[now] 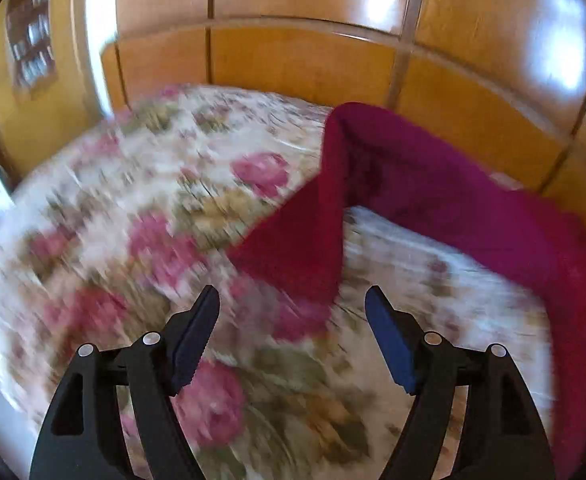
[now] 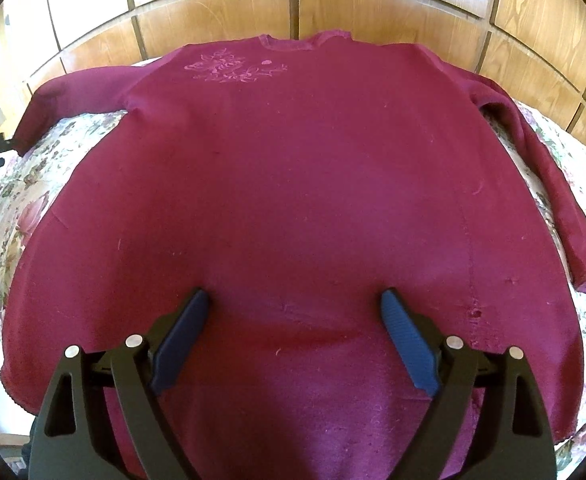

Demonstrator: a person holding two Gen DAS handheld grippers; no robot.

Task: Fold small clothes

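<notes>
The maroon sweater (image 2: 293,184) lies face up and spread flat on the floral bedspread (image 2: 9,216) of the bed, neckline (image 2: 305,42) away toward the wooden headboard (image 2: 221,20), hem nearest the cameras. That layout looks deliberate: body smoothed out, both sleeves out to the sides, so each part can be folded inward in turn.

The right hand-held gripper (image 2: 295,300) hangs over the lower middle of the sweater, jaws wide, nothing between the blue pads (image 2: 407,344). Whether the tips touch the knit is hard to say. It sits centred, probably ready to pin or pinch the cloth once a fold starts.

Over on the left, the picture is smeared with motion. The left hand-held gripper (image 1: 293,298) also stands wide and empty, pointed down at the bedspread, with the cuff end of the left sleeve (image 1: 305,248) just ahead of its tips. That sleeve runs up to a raised bend and back down toward the sweater body. The right sleeve (image 2: 553,184) trails down along the side, cuff well clear of the body.

My read: no fold has been made yet, and the sleeve is the first target.
</notes>
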